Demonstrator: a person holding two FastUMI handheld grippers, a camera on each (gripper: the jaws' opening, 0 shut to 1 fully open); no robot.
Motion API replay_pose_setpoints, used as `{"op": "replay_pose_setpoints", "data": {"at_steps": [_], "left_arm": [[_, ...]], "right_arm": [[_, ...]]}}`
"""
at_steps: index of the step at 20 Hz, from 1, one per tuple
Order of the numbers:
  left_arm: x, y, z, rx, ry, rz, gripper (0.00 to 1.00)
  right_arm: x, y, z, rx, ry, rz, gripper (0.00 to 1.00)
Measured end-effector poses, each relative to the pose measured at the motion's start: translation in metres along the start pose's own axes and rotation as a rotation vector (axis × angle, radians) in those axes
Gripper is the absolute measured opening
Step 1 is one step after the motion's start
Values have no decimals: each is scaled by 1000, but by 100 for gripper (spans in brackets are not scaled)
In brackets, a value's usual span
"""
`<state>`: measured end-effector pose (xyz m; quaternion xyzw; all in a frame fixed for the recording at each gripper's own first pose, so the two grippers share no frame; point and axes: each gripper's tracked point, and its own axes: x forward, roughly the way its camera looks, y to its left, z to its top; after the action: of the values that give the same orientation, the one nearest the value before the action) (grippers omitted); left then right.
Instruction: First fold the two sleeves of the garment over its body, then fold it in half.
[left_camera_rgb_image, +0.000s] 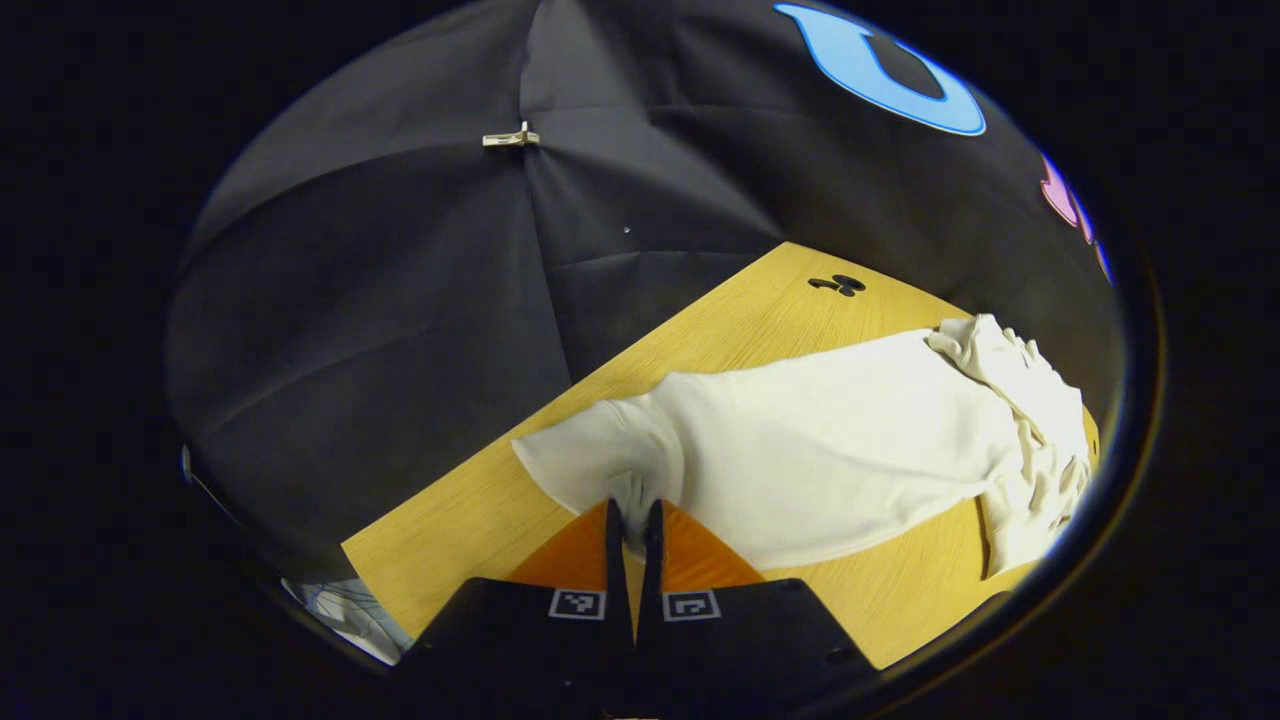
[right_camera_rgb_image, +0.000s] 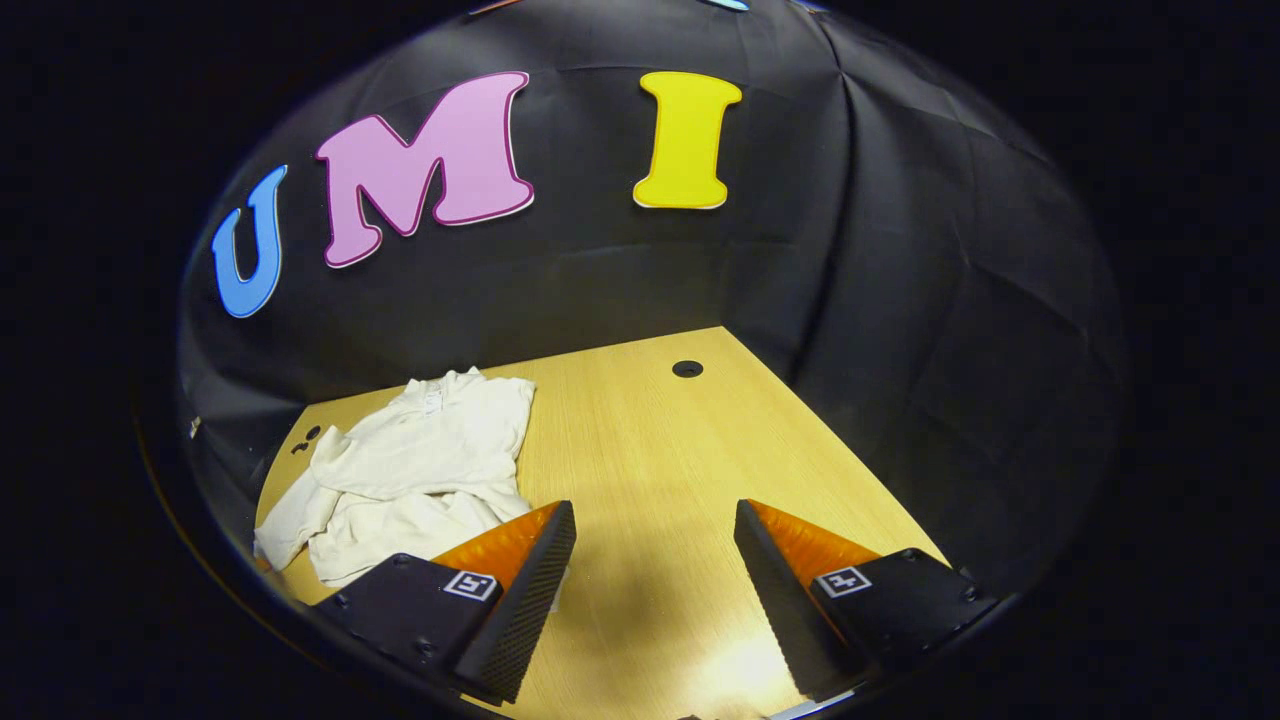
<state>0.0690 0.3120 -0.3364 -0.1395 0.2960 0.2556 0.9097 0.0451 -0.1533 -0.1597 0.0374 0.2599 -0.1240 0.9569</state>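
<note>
Wooden table (right_camera_rgb_image: 650, 450) bears a white garment (left_camera_rgb_image: 830, 440), pinched by the left claw (left_camera_rgb_image: 632, 520); right claw (right_camera_rgb_image: 655, 560) spread wide.

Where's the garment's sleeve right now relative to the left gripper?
In the left gripper view the sleeve lies on the table, with the left gripper closed on its edge.

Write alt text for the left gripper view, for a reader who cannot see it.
The left tongs, fingers nearly closed, pinch a fold at the edge of a white garment lying on a wooden table. The garment stretches away to the right, where its far end is bunched up. The booth's black cloth wall rises behind the table.
</note>
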Motion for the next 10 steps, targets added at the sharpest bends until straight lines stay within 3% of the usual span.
{"op": "replay_pose_setpoints", "data": {"at_steps": [4,10], "left_arm": [[-9,-14,26,-52,-30,-16,6],[-22,-72,92,-11,-139,-105,6]], "right_arm": [[-2,-12,1,15,-5,-11,98],[-2,-37,-3,38,-8,-27,98]]}}
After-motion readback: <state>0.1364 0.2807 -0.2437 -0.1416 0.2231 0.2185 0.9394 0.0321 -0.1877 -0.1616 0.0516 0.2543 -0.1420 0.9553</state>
